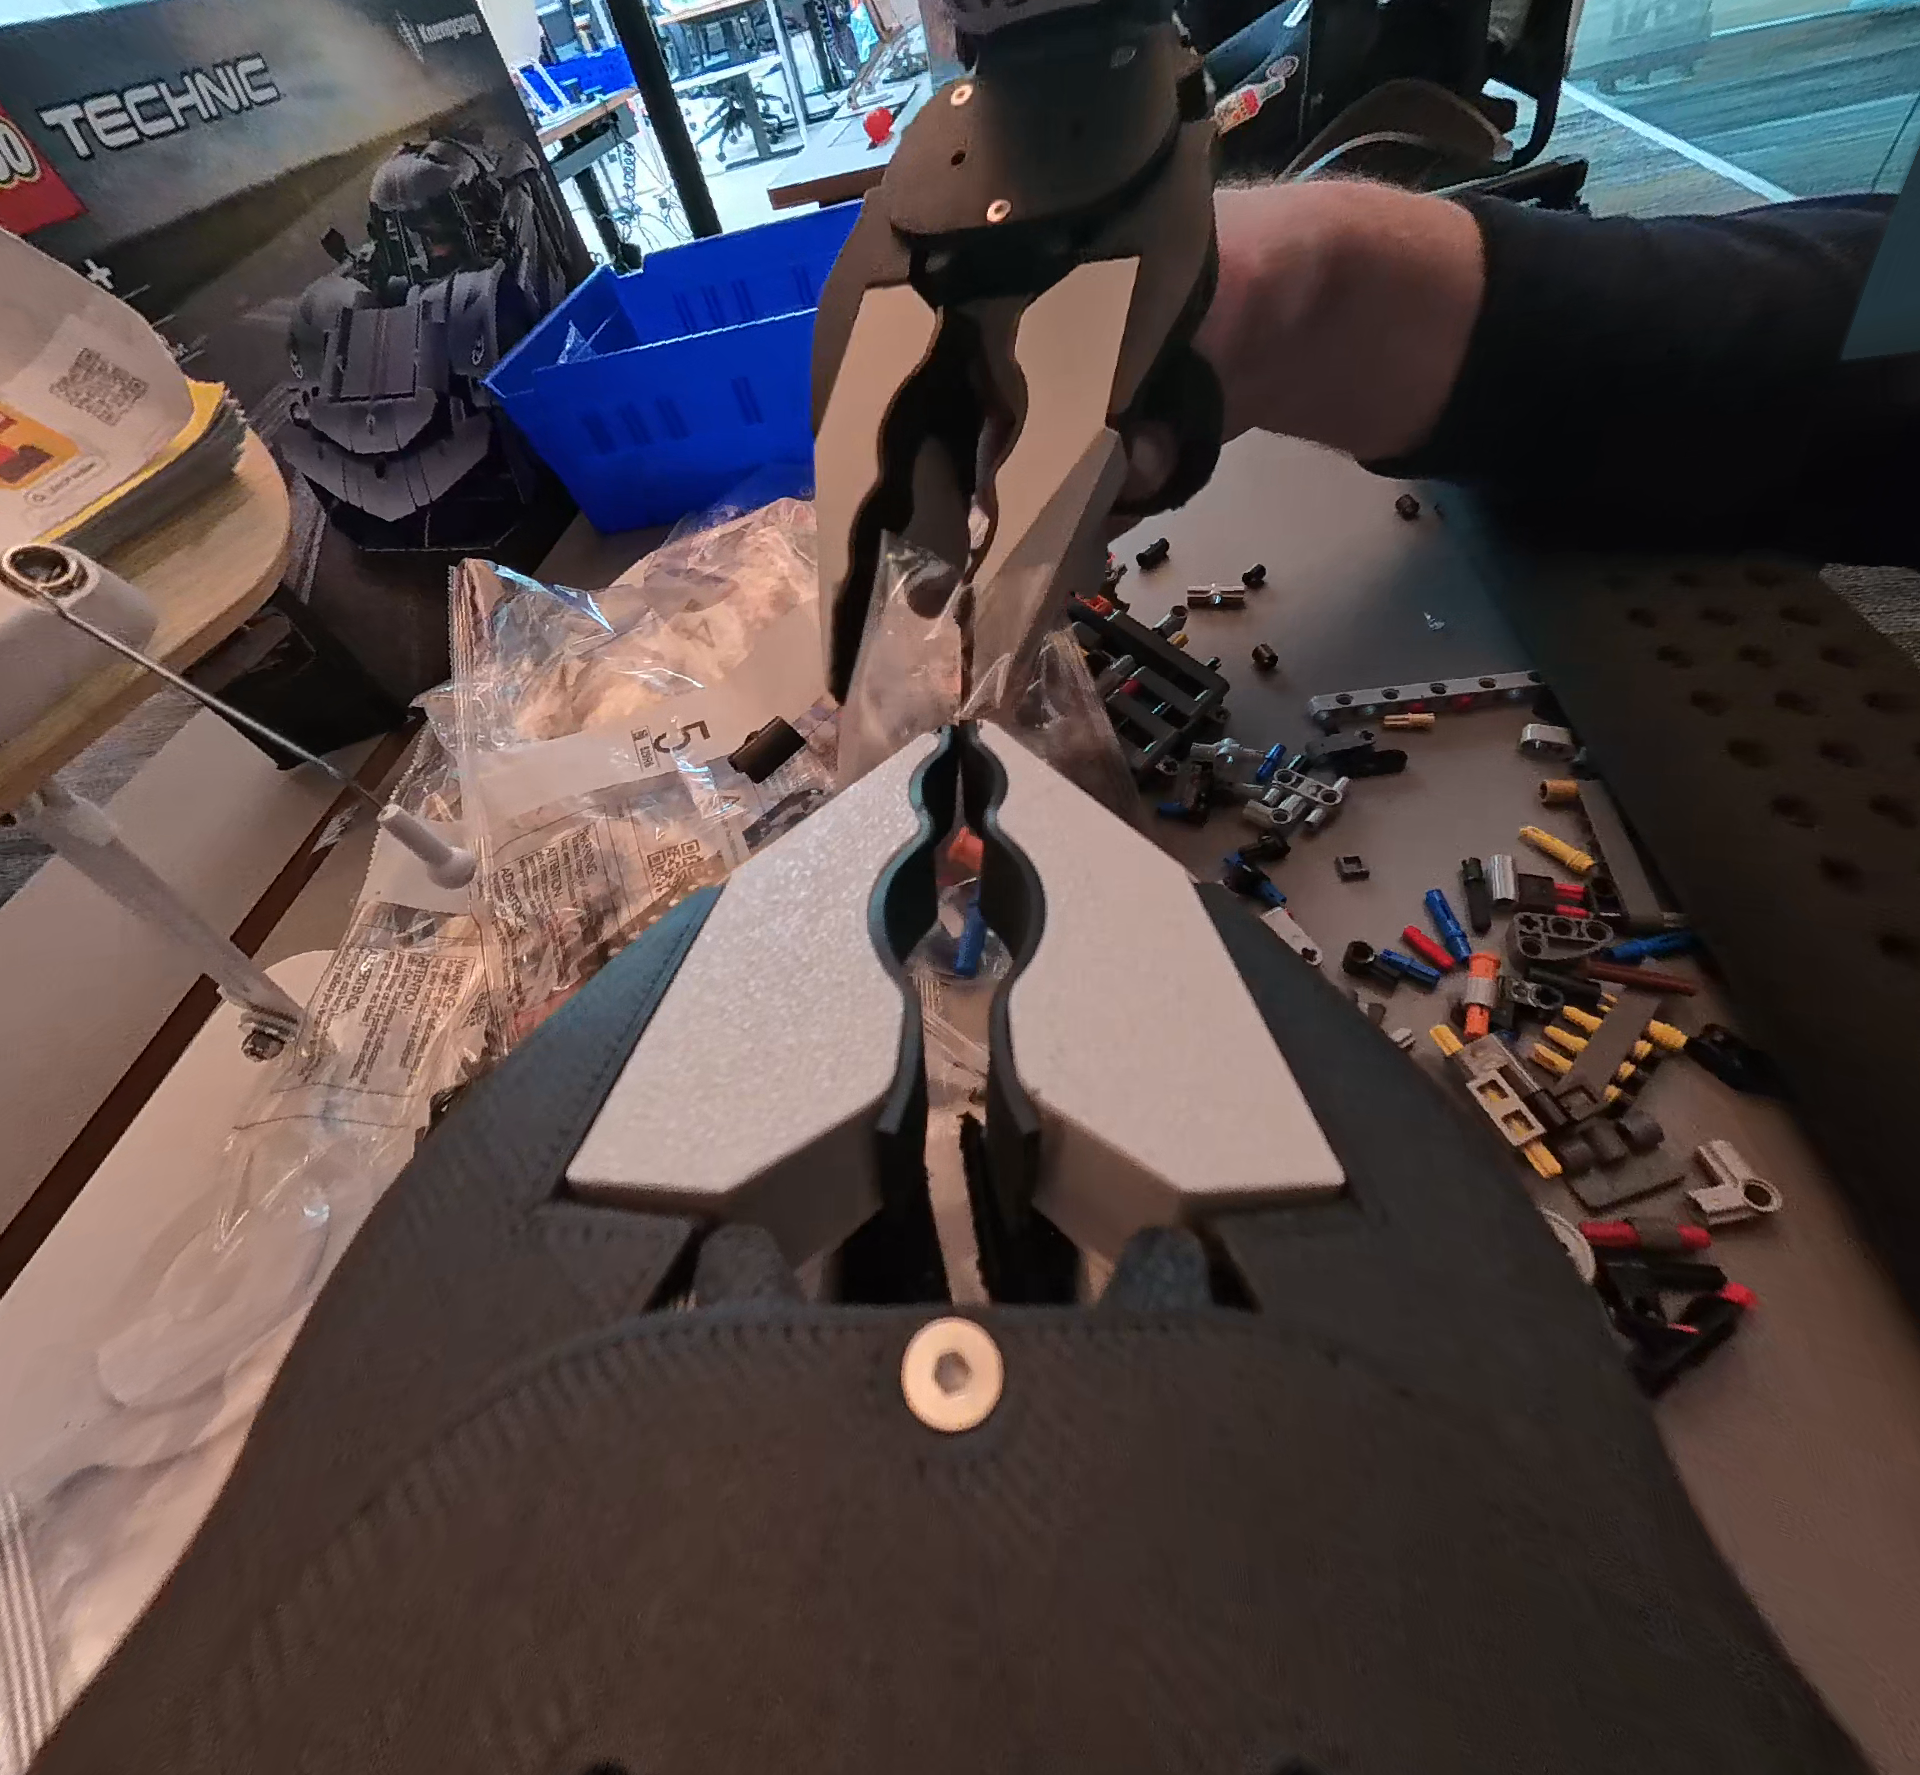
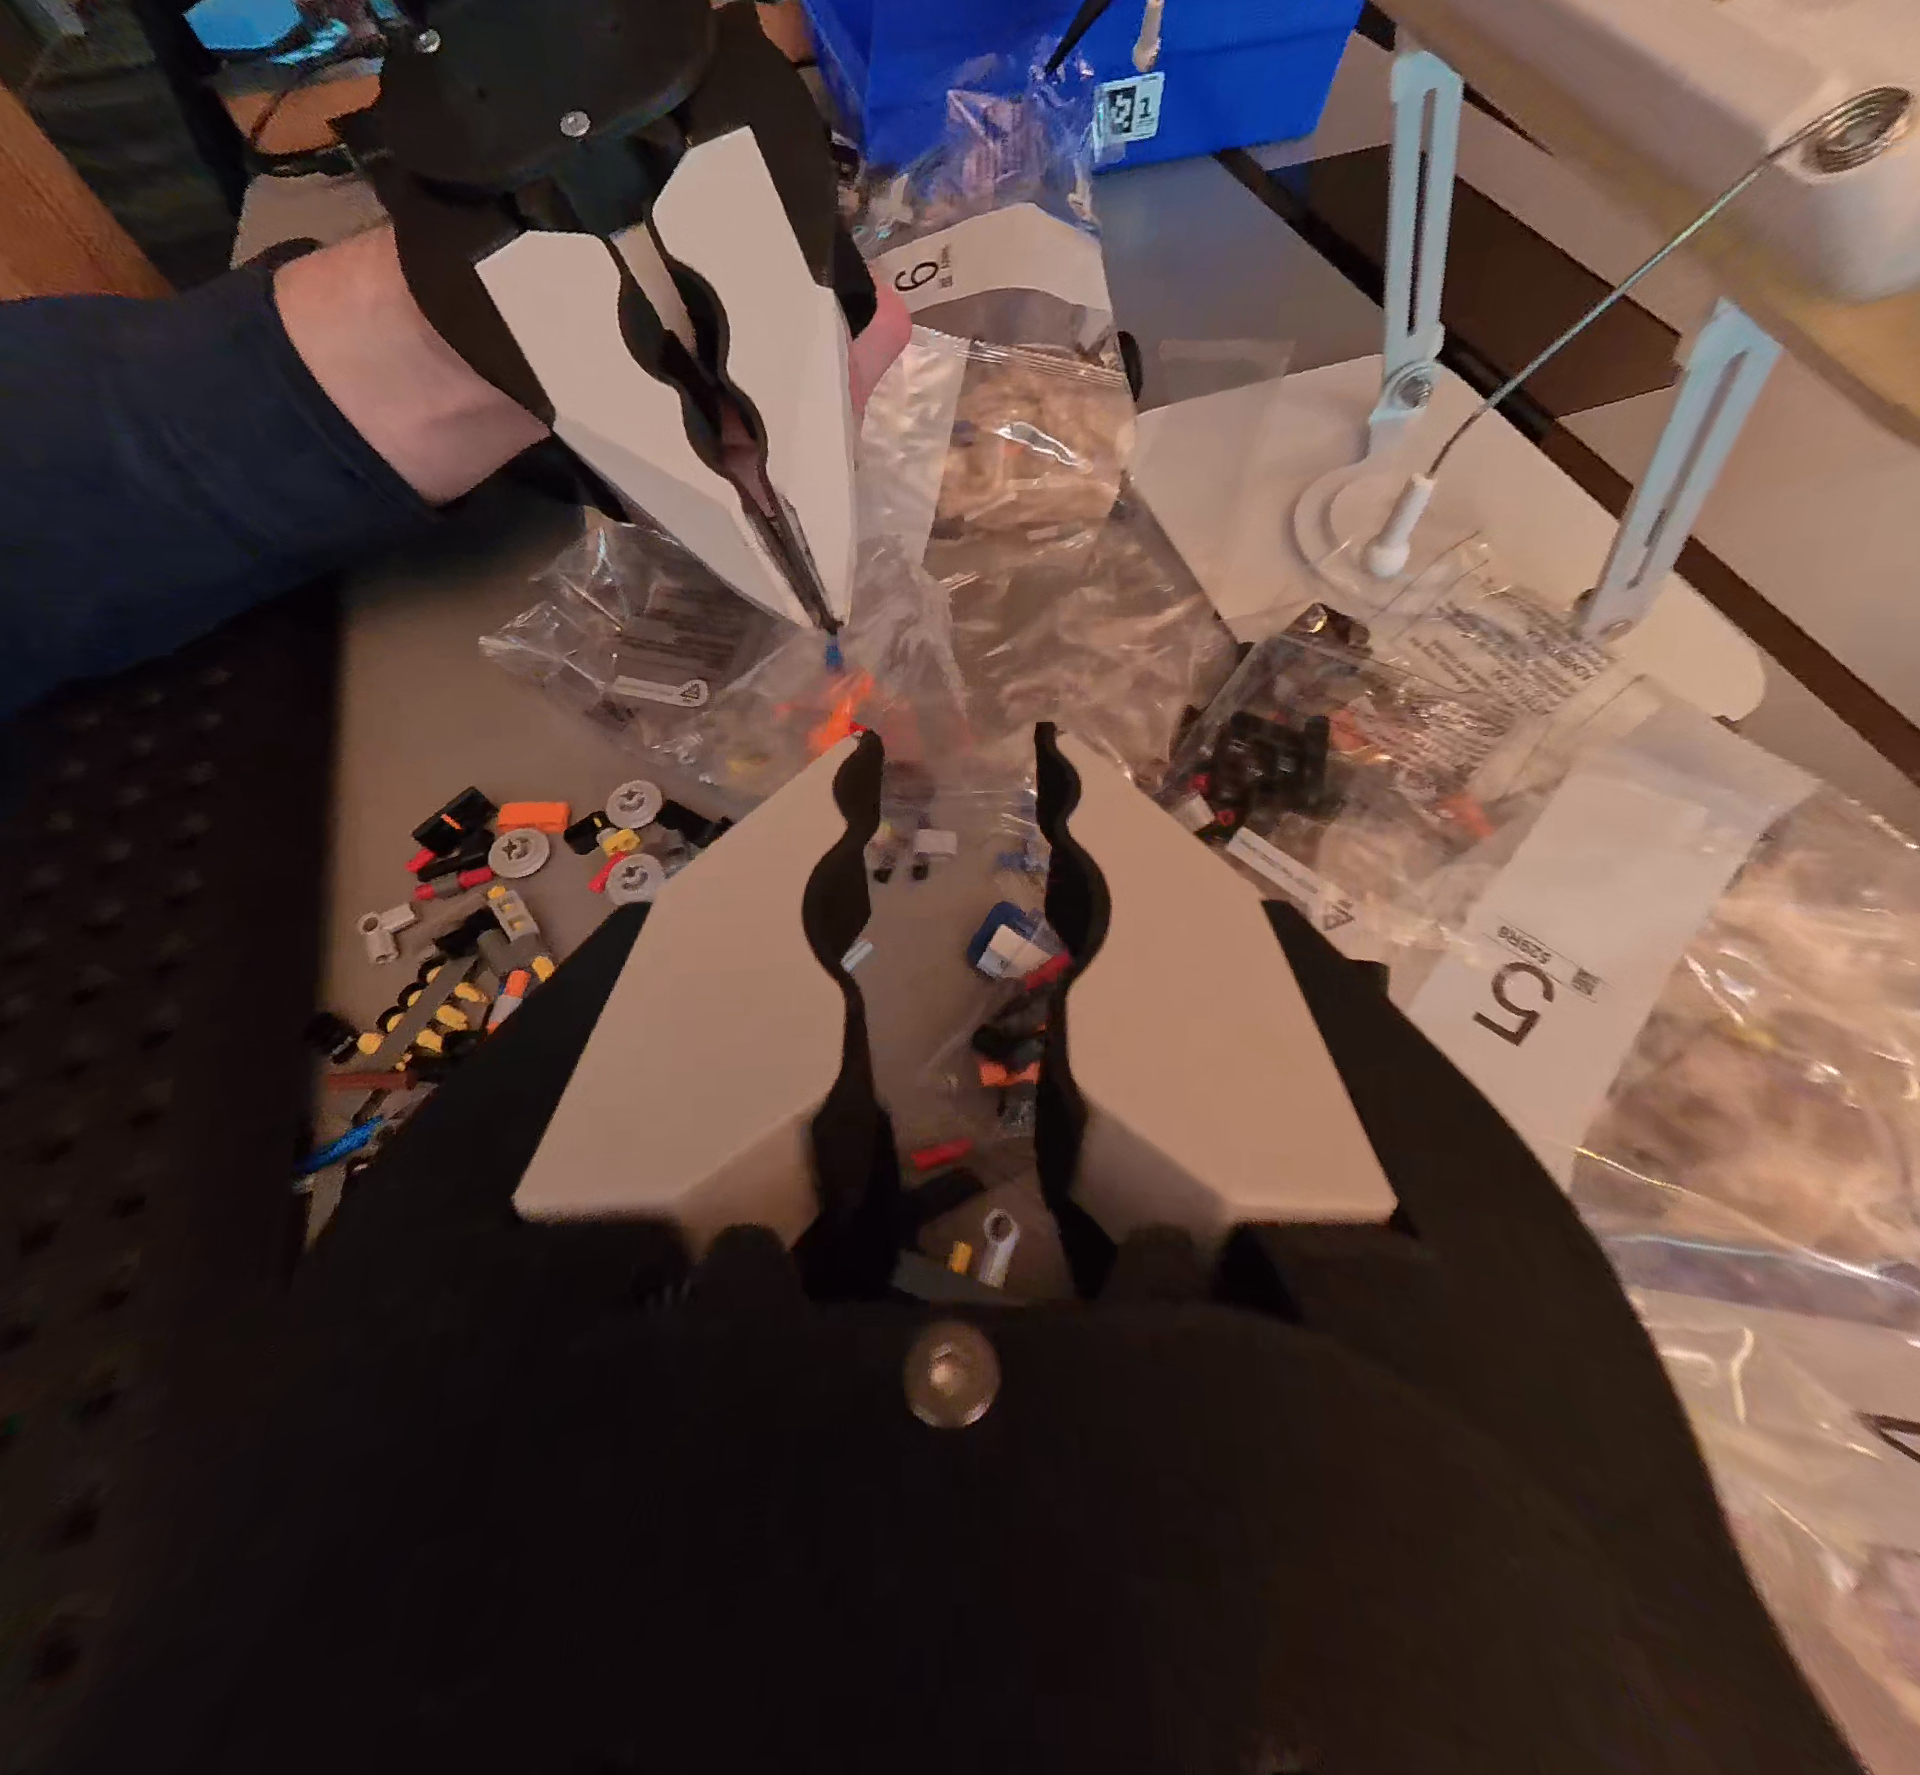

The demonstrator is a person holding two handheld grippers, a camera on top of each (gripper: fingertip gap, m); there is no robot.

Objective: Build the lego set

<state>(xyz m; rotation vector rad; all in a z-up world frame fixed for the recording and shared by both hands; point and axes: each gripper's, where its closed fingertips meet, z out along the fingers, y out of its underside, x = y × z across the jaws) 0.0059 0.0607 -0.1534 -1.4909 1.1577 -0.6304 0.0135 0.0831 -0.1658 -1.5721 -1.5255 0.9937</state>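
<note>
My left gripper is shut on the edge of a small clear plastic bag that holds orange and blue pieces, and lifts it a little off the table. It also shows in the right wrist view, with its jaws together. My right gripper is open, with its jaws on either side of the bag's plastic, close to the left gripper's tips. In the left wrist view the right gripper points down at the bag from above. Loose lego pieces lie scattered on the grey table.
Several numbered clear bags pile up beside the grippers. A blue bin and the set's box stand behind. A black frame assembly and a grey beam lie among the pieces. A white wire stand and a black perforated board flank the area. Left and right tips are no more than a few centimetres apart.
</note>
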